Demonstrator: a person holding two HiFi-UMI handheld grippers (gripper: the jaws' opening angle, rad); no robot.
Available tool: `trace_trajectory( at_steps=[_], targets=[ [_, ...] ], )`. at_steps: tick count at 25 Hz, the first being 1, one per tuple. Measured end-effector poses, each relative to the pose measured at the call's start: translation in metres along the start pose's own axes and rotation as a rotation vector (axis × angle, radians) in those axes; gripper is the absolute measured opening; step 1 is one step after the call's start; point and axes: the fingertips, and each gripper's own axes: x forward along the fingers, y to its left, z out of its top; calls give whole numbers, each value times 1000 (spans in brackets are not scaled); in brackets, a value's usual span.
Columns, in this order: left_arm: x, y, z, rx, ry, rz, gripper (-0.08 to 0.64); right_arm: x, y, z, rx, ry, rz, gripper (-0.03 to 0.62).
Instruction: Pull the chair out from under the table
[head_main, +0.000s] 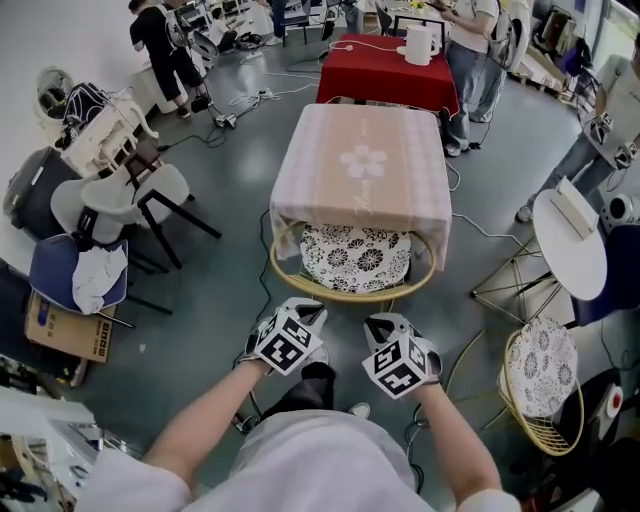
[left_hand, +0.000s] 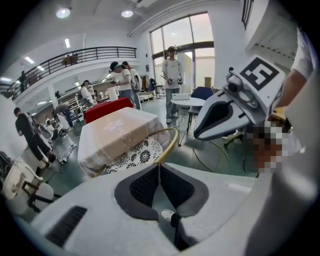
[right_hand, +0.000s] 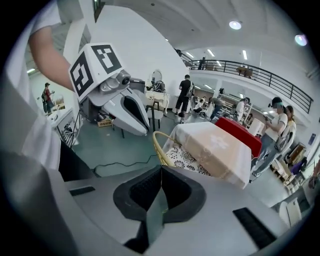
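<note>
While the left gripper (head_main: 301, 308) and right gripper (head_main: 383, 322) hang side by side near its front rim, the round rattan chair with black-and-white floral cushion (head_main: 345, 294) sits at their 12 o'clock, tucked under the square table draped in pale pink cloth (head_main: 330, 160). Both pairs of jaws are pressed fully together, with nothing between them.

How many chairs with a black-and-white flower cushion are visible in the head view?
2. One chair is pushed under the beige-clothed table; the other chair stands at lower right. More could be hidden.
</note>
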Motion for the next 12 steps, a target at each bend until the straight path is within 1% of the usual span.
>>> trace_trajectory(
  at_steps=[3,8,11,12],
  targets=[
    [11,4,-9,75,36,-25,6,9,-6,0,-33,23,1,2],
    [21,17,-16,153,60,-49,8,23,-12,2,-84,48,0,3],
    [30,22,-20,228,84,-66,9,32,-17,1,-123,70,6,3],
    [32,23,-22,253,92,-73,22,35,-19,0,-137,75,7,3]
  ],
)
